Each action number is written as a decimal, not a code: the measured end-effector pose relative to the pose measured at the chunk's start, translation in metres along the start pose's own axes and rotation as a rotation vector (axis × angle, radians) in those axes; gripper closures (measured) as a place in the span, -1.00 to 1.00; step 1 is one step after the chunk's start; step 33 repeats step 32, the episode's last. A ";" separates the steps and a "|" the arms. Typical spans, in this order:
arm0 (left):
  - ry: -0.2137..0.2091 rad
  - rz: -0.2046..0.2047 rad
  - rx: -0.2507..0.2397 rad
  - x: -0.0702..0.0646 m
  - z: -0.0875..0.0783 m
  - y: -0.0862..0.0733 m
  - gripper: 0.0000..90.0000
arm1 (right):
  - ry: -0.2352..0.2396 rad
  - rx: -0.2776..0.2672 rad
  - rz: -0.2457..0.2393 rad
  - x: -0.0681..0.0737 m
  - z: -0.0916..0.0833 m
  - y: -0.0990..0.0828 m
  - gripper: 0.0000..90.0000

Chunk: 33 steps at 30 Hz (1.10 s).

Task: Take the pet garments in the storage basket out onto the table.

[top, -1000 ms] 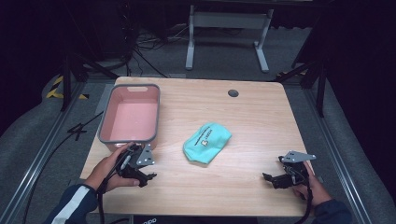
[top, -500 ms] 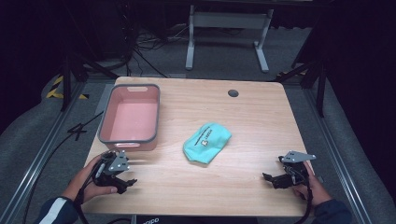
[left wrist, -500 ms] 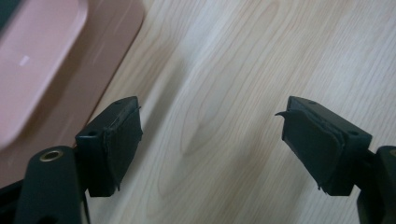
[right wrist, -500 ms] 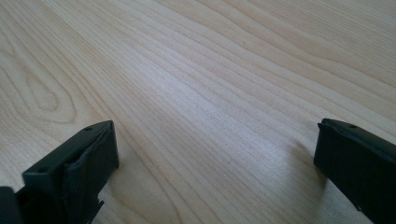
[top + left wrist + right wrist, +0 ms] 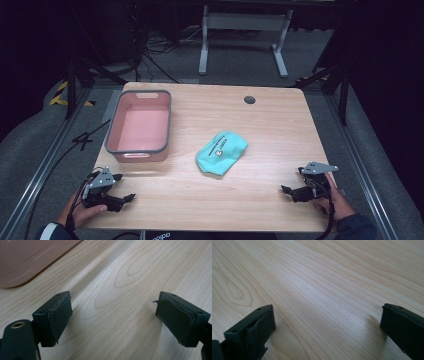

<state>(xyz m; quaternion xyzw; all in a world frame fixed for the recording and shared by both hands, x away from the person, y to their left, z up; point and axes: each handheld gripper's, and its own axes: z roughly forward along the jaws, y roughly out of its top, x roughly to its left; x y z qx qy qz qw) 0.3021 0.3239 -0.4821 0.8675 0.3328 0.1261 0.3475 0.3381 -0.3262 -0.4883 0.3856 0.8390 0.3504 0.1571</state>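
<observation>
Resting near the table's front corners, both grippers hold nothing; left gripper (image 5: 121, 189) sits at the near-left corner just in front of the pink bin (image 5: 118, 134), jaws spread wide with bare wood between them, and they have just been opening, nothing caught in the gap; left gripper view shows its own pads (image 5: 60, 315) well apart over the grain, the bin's pink wall (image 5: 30, 260) off in the upper left corner; right gripper (image 5: 289, 189) parked at the near-right corner, jaws likewise standing open on bare table (image 5: 324, 290), pads (image 5: 259, 327) empty.

Thing to be handled looks like the teal pouch (image 5: 221, 152); it lies flat near the table's middle, right of the bin and apart from it, between the two grippers and clear of both; bin interior looks empty.

Judged step: idle or start pose, no reach under way; the likely job is getting the pouch into the bin, and nothing of that is done yet.

Next move calls for one gripper to travel in toward the middle, come down over the pouch with jaws kept wide, and pinch a raised fold or edge; soft, slack material, so a shallow pinch may slip; left gripper is closer to the bin, so lifting and carrying from that side would be the shorter path; the bin's rim must be cleared before release.
</observation>
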 end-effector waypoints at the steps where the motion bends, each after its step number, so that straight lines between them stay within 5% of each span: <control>1: 0.000 0.000 0.000 0.000 0.000 0.000 -0.70 | 0.000 0.000 0.000 0.000 0.000 0.000 -1.00; 33: 0.003 -0.009 0.002 -0.001 0.000 0.000 -0.70 | 0.002 0.000 -0.002 0.000 0.000 0.000 -1.00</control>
